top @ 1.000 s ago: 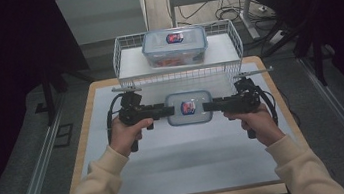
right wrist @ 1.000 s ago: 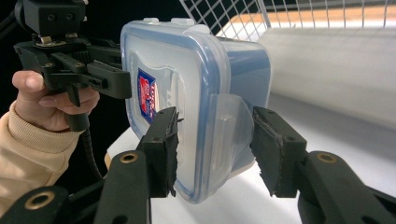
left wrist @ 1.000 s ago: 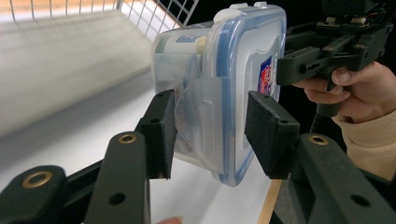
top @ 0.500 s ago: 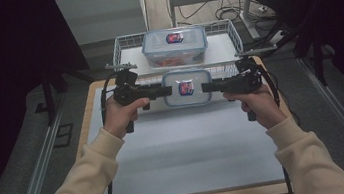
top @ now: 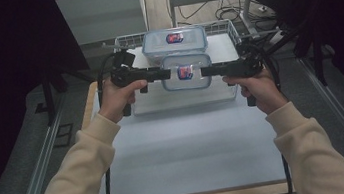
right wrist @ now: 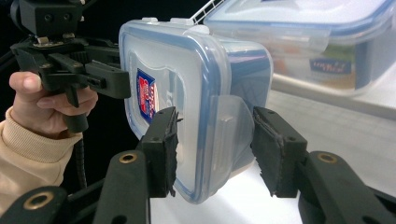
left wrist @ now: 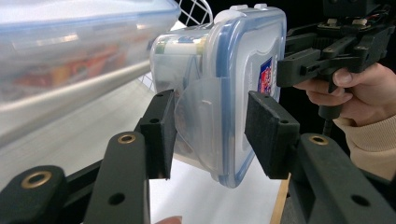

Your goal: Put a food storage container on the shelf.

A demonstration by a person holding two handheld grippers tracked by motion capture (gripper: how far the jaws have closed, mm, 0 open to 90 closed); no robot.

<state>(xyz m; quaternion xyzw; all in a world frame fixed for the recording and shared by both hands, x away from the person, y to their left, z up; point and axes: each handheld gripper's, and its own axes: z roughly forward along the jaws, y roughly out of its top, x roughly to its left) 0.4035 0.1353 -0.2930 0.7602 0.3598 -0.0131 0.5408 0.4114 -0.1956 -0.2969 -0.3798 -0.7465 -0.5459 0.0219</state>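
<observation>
A small clear lidded container [top: 186, 71] with a blue seal and a red-blue label hangs in the air over the near rim of the wire basket [top: 229, 25]. My left gripper [top: 167, 72] is shut on its left end, and my right gripper [top: 204, 71] is shut on its right end. In the left gripper view the jaws [left wrist: 210, 135] clamp the container [left wrist: 233, 70] across lid and base at a latch flap. The right gripper view shows the same grip [right wrist: 215, 149] on the container [right wrist: 187, 84]. A second, larger lidded container [top: 174, 40] lies inside the basket.
The white mat [top: 186, 145] covers the wooden table in front of the basket. Dark curtains stand at both sides, with metal rails along the floor. Cables and a stand lie behind the basket.
Both grippers have risen and moved away from the person toward the basket, carrying the small container between them from just above the mat to the basket's near rim.
</observation>
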